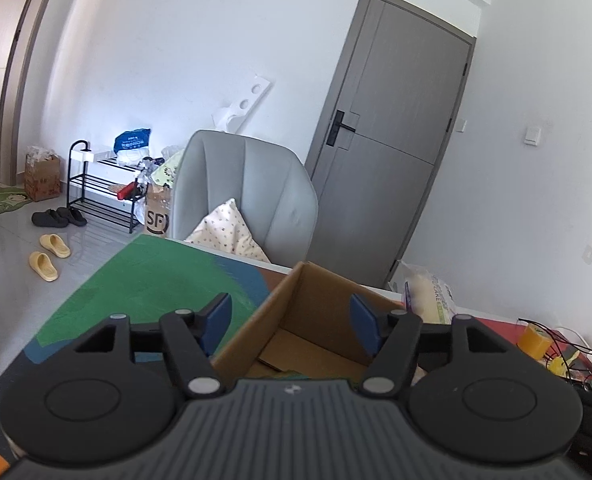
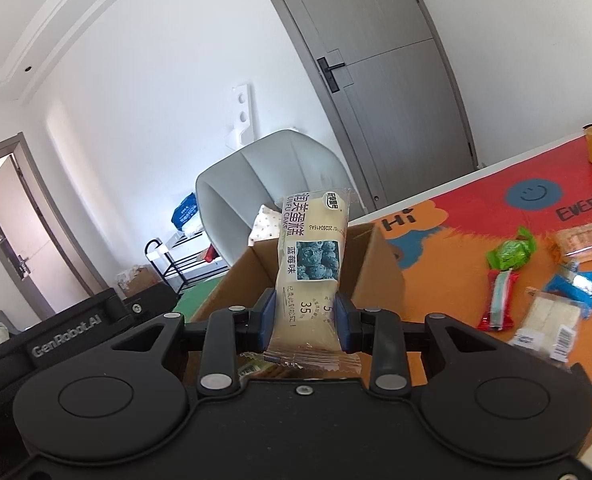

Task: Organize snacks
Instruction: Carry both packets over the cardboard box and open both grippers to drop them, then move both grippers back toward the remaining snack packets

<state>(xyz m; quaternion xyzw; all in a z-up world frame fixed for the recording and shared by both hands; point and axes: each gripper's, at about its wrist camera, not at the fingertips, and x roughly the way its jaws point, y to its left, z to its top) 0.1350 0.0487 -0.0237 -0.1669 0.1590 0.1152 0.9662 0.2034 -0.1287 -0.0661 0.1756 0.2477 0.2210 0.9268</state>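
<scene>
**Carrying the blueberry cake packet to the box**

The right tool [image 2: 304, 322] is pinching a blueberry cake packet [image 2: 309, 264] low on its wrapper, so the packet is standing upright above the pads with its bottom seal hanging below them. The cardboard box [image 2: 375, 268] is sitting open just behind the packet, near the table's far edge. The left tool [image 1: 291, 324] is hovering over that box [image 1: 296, 304] with its jaws wide and nothing between them. To do this well, the packet is best brought fully past the box's near wall before the grip is loosened, and lowered close to the floor of the box so it is not tipping out. The empty tool should be clearing away from the opening. More snacks [image 2: 507, 256] are waiting on the table's [image 2: 447, 276] right side
</scene>
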